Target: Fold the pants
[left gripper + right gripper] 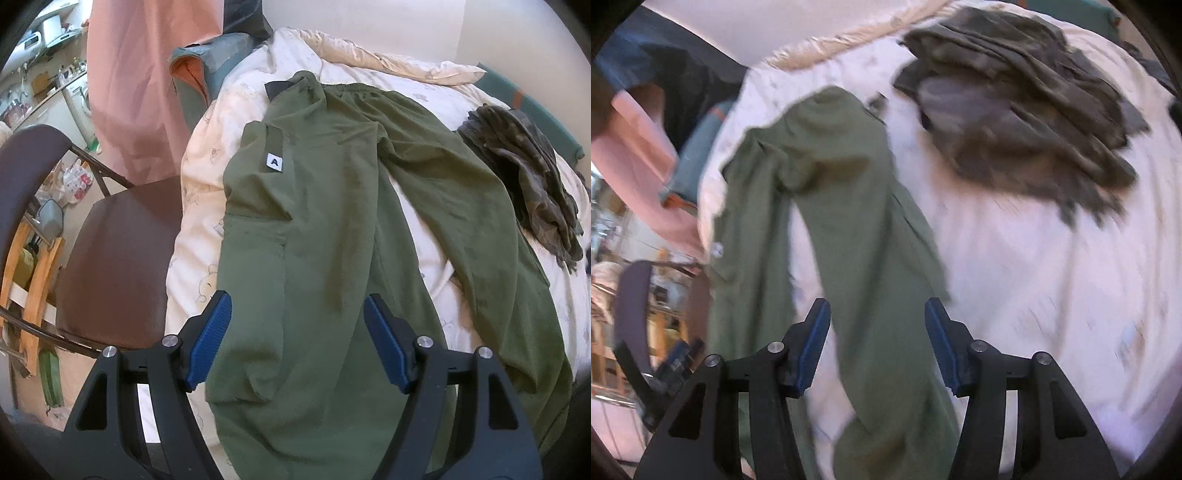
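Note:
Olive green pants (332, 184) lie spread on a cream quilt, waistband at the far end and both legs running toward me. A white tag with a letter sits on the left leg. My left gripper (298, 301) hovers open over the near part of the left leg, and its blue pads (210, 339) do not press the cloth. In the blurred right wrist view the pants (842, 184) look bunched near the waist. My right gripper (878, 304) stands open above the right leg, with the fabric passing under the gap and not pinched.
A heap of camouflage clothing (528, 177) (1015, 110) lies on the quilt (207, 166) to the right of the pants. A brown chair (118, 251) stands against the bed's left edge, and a pink curtain (136, 92) hangs behind it. Pillows lie at the far end.

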Demonstrator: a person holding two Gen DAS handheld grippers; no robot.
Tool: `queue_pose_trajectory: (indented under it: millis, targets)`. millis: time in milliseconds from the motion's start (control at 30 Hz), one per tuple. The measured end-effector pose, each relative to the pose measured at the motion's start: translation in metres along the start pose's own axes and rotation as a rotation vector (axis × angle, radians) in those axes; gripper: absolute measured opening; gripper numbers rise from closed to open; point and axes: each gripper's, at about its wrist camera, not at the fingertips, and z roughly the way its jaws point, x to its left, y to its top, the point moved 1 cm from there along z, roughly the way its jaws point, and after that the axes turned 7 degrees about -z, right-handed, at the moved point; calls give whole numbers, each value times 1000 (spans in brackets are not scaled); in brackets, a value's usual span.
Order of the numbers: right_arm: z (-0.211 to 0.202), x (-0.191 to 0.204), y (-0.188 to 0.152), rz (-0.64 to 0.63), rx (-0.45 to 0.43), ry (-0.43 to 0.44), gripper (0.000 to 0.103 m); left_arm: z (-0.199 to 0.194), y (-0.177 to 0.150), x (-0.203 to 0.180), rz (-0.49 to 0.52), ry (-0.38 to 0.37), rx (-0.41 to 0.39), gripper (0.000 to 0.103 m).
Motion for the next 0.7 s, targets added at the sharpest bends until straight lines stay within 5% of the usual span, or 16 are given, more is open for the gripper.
queue_pose_trajectory:
  millis: [267, 367, 467, 500, 600, 700]
  targets:
    - [96, -13, 69, -33, 38, -91, 54, 16, 9, 16, -109, -7, 49, 71]
    - [136, -14, 83, -61, 54, -143, 40, 21, 7, 8, -70, 8, 49, 71]
    - [144, 6, 92, -192, -18, -186, 2, 25, 3, 2, -37, 12, 60, 71]
    - [139, 22, 93, -266, -67, -195, 1, 26, 2, 0, -30, 11, 67, 71]
    - [118, 72, 85, -429, -181, -117, 1, 29, -1, -4, -19, 5, 82, 71]
    - [117, 126, 58, -561, -110, 100, 1, 29, 2, -5, -25, -3, 79, 71]
